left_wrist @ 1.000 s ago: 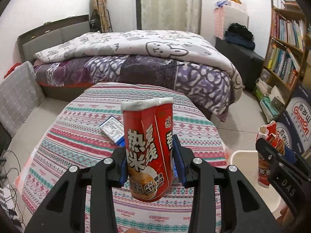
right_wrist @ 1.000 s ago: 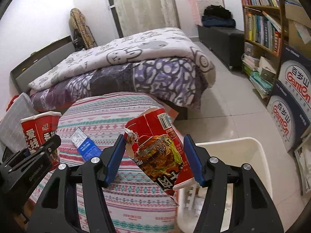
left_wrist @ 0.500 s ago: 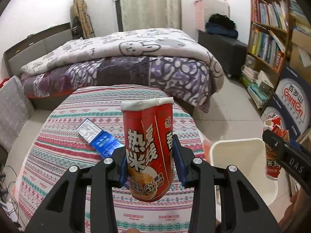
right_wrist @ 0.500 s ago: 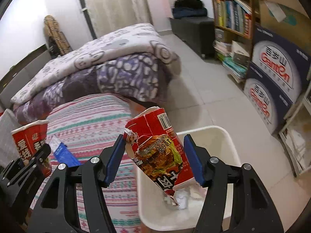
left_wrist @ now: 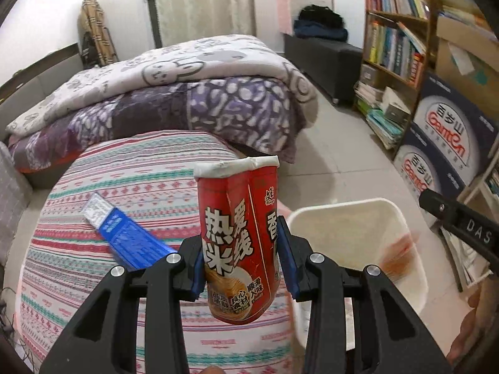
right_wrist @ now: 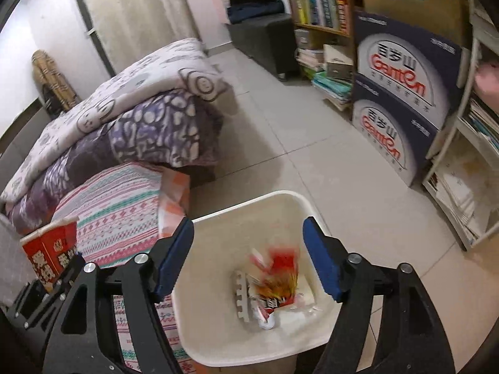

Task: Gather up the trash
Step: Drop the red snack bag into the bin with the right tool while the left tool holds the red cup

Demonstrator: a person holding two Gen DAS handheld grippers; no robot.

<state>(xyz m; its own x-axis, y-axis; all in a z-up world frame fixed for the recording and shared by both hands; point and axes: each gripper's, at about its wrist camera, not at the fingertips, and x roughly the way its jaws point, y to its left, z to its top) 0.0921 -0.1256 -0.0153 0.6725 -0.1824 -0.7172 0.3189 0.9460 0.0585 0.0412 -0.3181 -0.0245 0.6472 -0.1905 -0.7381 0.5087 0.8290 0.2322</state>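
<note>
My left gripper (left_wrist: 241, 257) is shut on a red noodle cup (left_wrist: 240, 237) with a white rim, held upright over the striped table's right edge. That cup (right_wrist: 51, 251) also shows at the left of the right wrist view. My right gripper (right_wrist: 248, 257) hangs over the white bin (right_wrist: 218, 336), its jaws opening with nothing between the blue pads. A crushed red noodle cup (right_wrist: 276, 275) is a blur inside the bin, among white scraps. In the left wrist view the bin (left_wrist: 352, 218) stands right of the table, with a red blur (left_wrist: 397, 257) inside it.
A blue flat packet (left_wrist: 124, 238) lies on the striped tablecloth (left_wrist: 124, 180). Behind is a bed with a patterned quilt (left_wrist: 187, 87). Bookshelves (left_wrist: 396, 40) and stacked blue cartons (right_wrist: 402, 93) stand at the right, across bare tiled floor (right_wrist: 312, 155). A hand (left_wrist: 471, 327) shows at bottom right.
Both grippers swung right, from above the table toward the bin. The right gripper's jaws spread and the crushed red cup dropped out into the bin. The left grip is unchanged.
</note>
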